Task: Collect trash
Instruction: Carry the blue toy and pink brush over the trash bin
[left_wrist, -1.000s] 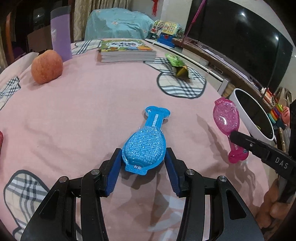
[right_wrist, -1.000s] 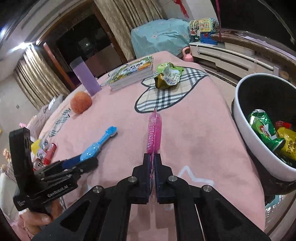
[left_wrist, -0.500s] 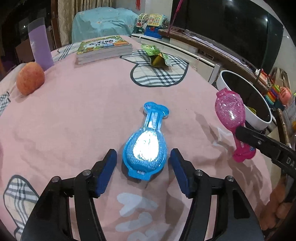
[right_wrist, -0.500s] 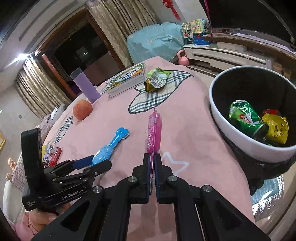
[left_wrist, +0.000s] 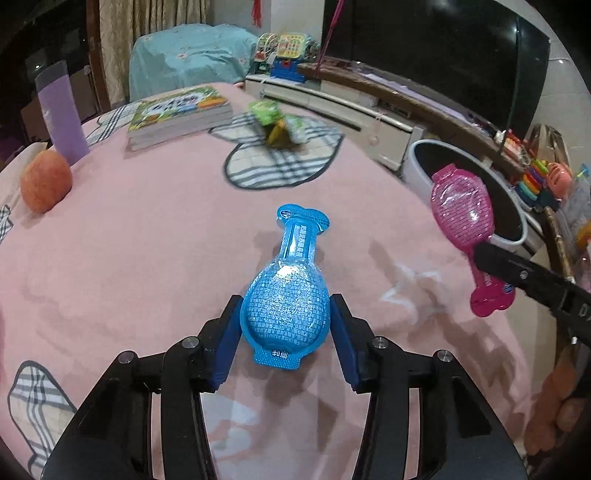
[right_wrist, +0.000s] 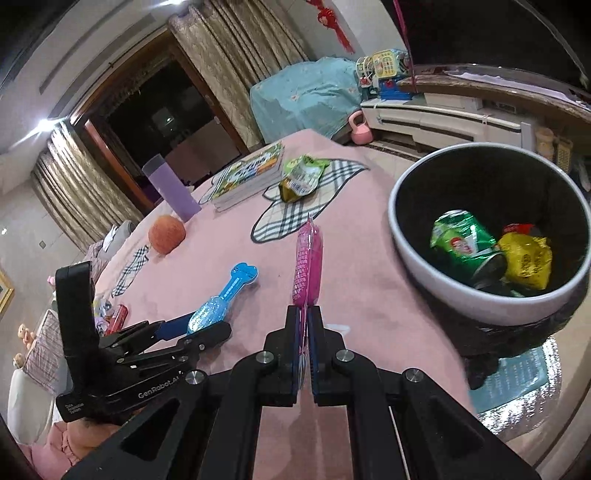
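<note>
Your left gripper (left_wrist: 286, 332) is closing, its blue pads pressing the sides of the blue packet (left_wrist: 286, 306) above the pink tablecloth (left_wrist: 147, 258). Your right gripper (right_wrist: 304, 325) is clamped on the pink packet (right_wrist: 308, 264), held beside the trash bin (right_wrist: 417, 258), left of its rim.

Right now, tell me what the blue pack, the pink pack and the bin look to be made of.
Blue pack: thin glossy plastic blister, it seems; it glints and shows an embossed grid.
Pink pack: the same kind of shiny plastic, going by its sparkle and flat sealed edge.
Bin: smooth, faintly glossy white shell, probably hard plastic; ceramic can't be ruled out. A black liner, likely plastic film, lines its inside.
</note>
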